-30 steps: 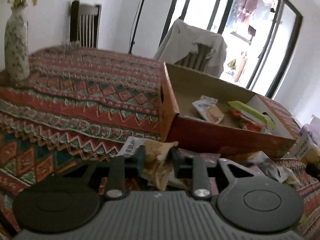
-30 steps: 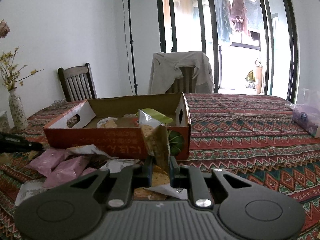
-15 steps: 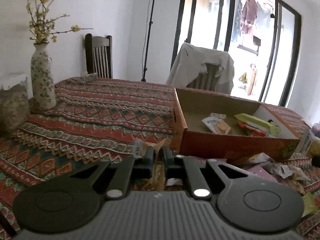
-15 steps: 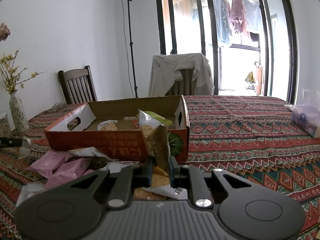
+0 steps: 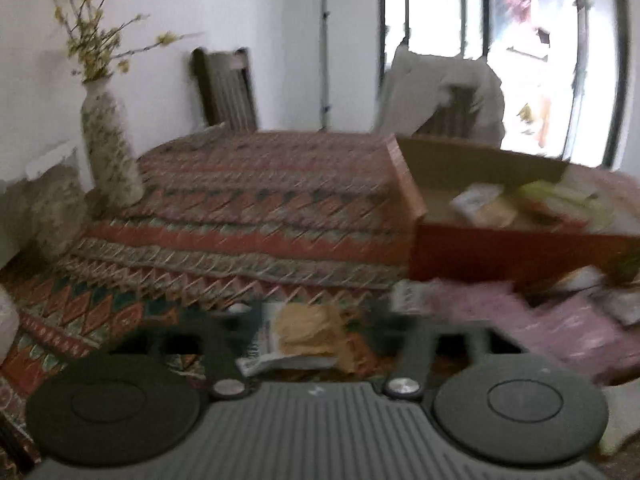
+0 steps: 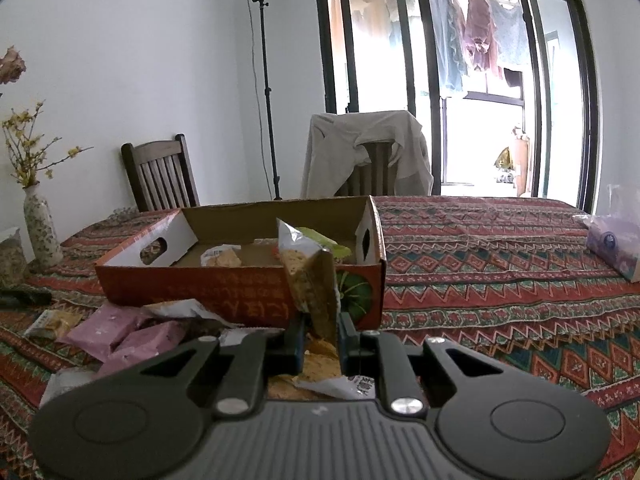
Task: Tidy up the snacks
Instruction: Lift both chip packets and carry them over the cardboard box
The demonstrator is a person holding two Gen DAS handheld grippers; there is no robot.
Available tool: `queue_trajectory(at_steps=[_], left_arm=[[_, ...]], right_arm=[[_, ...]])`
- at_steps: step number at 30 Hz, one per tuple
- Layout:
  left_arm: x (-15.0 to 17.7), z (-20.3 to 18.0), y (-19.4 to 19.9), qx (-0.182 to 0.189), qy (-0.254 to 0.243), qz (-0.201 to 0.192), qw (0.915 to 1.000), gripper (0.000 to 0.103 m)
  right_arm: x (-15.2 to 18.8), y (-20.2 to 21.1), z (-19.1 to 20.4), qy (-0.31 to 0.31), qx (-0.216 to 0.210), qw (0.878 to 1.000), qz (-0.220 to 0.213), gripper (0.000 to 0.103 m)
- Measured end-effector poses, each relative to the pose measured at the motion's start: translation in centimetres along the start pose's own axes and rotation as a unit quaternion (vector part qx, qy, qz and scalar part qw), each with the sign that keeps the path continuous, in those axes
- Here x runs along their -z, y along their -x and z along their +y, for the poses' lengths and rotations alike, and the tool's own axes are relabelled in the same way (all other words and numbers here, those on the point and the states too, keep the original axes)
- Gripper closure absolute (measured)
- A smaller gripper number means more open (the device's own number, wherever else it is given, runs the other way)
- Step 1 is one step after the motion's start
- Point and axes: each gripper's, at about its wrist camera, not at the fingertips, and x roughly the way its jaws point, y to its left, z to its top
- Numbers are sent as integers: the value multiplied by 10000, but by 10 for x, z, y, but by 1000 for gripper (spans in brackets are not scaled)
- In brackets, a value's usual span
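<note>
Left wrist view: cracker packet [image 5: 308,334] loose on cloth between opening left claw [image 5: 308,320] fingers.

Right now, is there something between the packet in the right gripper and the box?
Nothing visible. The right gripper is shut on the packet, and only the box's front wall lies ahead.

i see bare tablecloth [image 6: 500,280] right of box [image 6: 240,288]: free; pink packets [image 6: 120,332] clutter near left.
</note>
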Motion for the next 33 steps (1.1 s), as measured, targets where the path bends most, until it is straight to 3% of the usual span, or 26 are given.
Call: queue_trajectory(at_steps=[1,6,8,9,14,21,33], left_arm=[[1,-1,-7,-98,-29,71,9999,15],[5,7,-40,-253,182,673,9972,14],[7,15,-42,-168,388,621,9972,18],[7,15,-40,-168,392,578,9974,33],[13,17,-28,80,405,449,9981,57],[7,13,4,225,366,-69,9991,57],[-48,-39,23,921,83,-780,9927,57]], right_arm=[[0,0,0,-4,4,10000,7,88],[1,-1,0,-22,10,10000,22,88],[1,-1,0,-20,1,10000,21,88],[1,-1,0,-18,1,10000,24,88],[1,-2,0,-23,-6,10000,25,87],[-2,-1,2,20,-27,10000,-39,88],[-40,-23,21,264,-192,9987,-387,88]])
